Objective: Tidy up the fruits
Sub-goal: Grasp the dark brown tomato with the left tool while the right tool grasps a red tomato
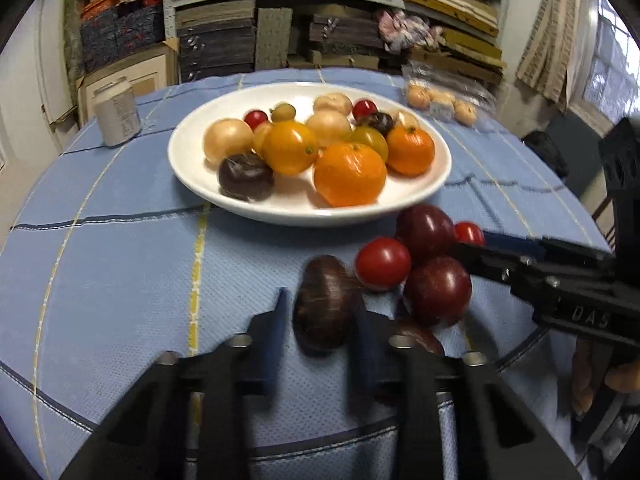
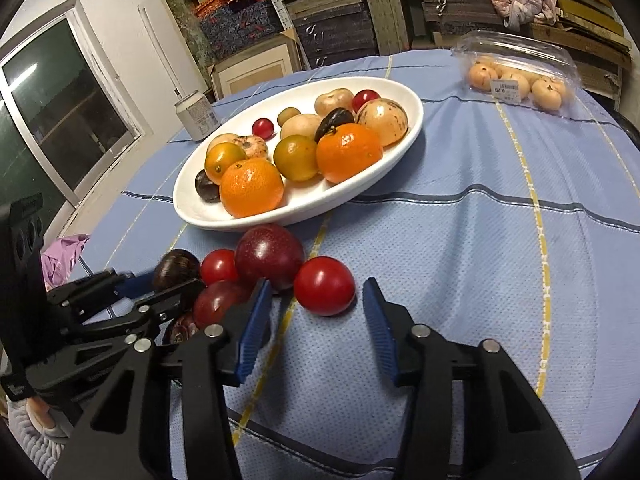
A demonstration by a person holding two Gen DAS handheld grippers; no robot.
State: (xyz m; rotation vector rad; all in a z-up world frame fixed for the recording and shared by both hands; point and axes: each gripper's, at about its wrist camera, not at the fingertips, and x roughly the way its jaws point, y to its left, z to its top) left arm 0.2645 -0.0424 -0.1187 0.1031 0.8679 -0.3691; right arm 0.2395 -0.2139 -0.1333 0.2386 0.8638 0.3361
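Left tongs (image 1: 320,312) spread, bracketing dark brown chestnut (image 1: 323,307) on table just in front of white plate (image 1: 200,184); contact with pads not discernible. Right tongs (image 2: 316,300) spread, cherry tomato (image 2: 324,285) between tips, untouched. Plums (image 2: 269,255), second tomato (image 2: 219,267) clustered beside it, near plate front rim. Plate holds mandarins (image 2: 251,188), assorted fruit. Blue checked tablecloth (image 2: 460,248); can (image 2: 197,115), clamshell pack (image 2: 520,76) behind plate; stacked shelving (image 1: 320,20) beyond.

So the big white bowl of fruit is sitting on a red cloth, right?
Not quite. The white bowl of fruit does sit on a cloth, but the cloth is light blue with dark and yellow stripes, not red. The right wrist view shows it clearly, and the left wrist view agrees.
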